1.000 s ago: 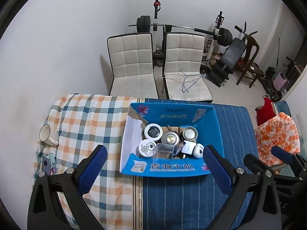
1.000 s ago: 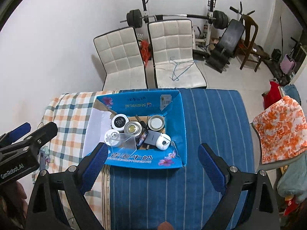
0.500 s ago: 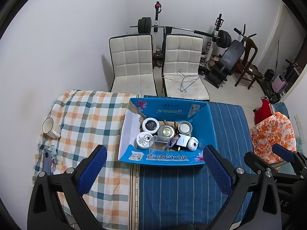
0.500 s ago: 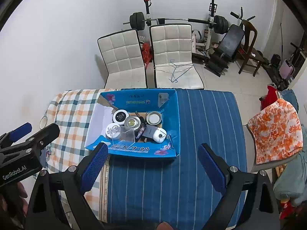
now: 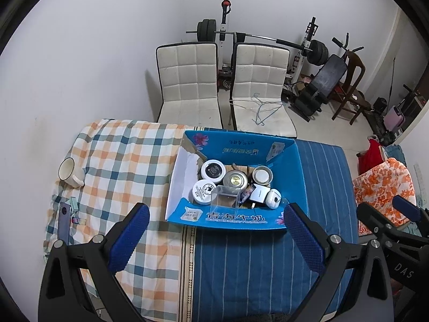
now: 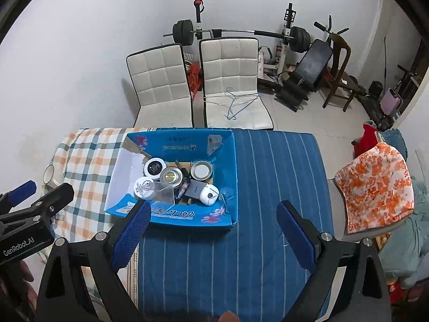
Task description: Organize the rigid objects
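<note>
Well, both the left gripper and right gripper hang spread wide and empty above the bed, the blue carton of jars lying straight ahead below them, nearer the left one

Place: a room in a home, doubling as a gym.
Evidence: barbell rack, weight bench, two padded chairs, cloth-covered table with a mug.
</note>
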The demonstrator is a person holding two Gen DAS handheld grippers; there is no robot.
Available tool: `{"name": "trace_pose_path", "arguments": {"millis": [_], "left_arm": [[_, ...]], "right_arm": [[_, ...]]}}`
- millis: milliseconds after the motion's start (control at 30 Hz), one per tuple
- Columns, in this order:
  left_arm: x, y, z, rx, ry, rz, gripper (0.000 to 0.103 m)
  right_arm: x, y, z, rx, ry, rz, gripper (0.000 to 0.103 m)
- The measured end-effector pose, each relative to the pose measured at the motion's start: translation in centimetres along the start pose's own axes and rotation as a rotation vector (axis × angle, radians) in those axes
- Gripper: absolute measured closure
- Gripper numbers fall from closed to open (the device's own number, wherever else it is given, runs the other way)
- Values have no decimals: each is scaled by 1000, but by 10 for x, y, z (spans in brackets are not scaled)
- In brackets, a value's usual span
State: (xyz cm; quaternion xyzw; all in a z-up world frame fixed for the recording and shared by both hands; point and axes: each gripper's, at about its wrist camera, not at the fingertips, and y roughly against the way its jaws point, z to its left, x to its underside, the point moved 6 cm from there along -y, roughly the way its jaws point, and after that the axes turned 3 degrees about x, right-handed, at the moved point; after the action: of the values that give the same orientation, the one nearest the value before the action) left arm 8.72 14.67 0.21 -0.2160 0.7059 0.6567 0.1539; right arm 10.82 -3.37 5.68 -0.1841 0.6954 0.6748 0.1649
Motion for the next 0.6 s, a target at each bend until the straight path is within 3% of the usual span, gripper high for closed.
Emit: {"name": "trace_pose_path", "arguments": {"millis": [600], "left_arm": [[4, -6, 9, -6, 18, 7, 0]], "right_arm": [[-3, -5, -4, 21, -11, -2, 6]]}}
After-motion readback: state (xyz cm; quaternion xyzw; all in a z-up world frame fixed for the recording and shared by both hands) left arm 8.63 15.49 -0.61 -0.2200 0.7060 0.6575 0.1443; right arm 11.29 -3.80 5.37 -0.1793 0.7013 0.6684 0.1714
